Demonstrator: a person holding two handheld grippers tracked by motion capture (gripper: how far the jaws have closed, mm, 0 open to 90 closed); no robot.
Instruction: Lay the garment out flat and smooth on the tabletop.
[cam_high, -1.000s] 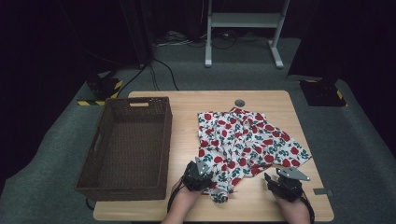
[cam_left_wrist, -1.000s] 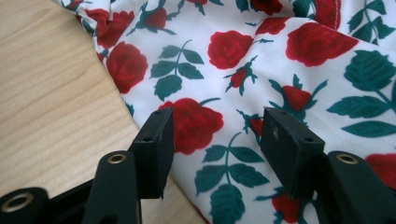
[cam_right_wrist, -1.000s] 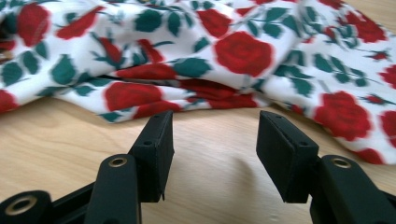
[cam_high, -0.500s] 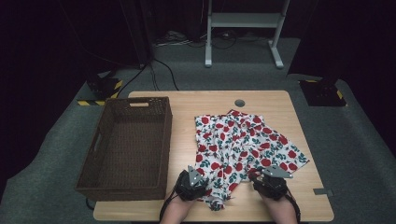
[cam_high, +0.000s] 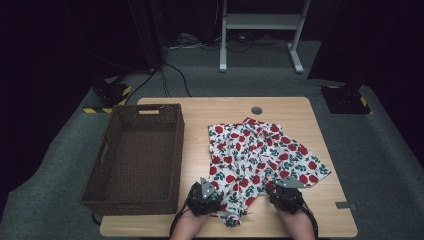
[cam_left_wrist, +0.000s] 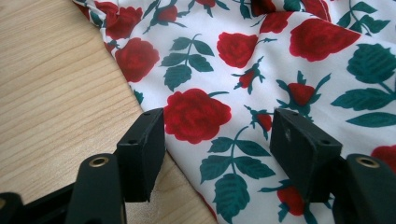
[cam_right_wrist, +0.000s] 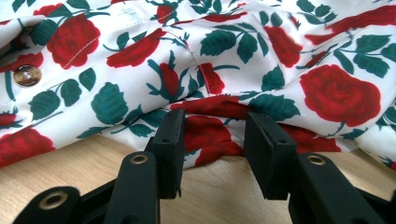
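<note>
The rose shirt (cam_high: 260, 155) lies on the table (cam_high: 295, 107), right of the basket (cam_high: 135, 160). Both hands sit low at its near edge. The left gripper (cam_left_wrist: 217, 140) gapes wide over the cloth. The right gripper (cam_right_wrist: 212, 140) stands apart around a fold.

A light wooden table (cam_high: 295, 112) with rounded corners stands on grey carpet, a small round grommet (cam_high: 257, 110) set near its far edge. On its left half sits 1 dark brown wicker basket (cam_high: 110, 165), rectangular, with handle slots in its walls. Just beside it, on the right half, a white garment printed with red roses and green leaves (cam_high: 255, 150) lies spread and rumpled, reaching the table's near edge.
</note>
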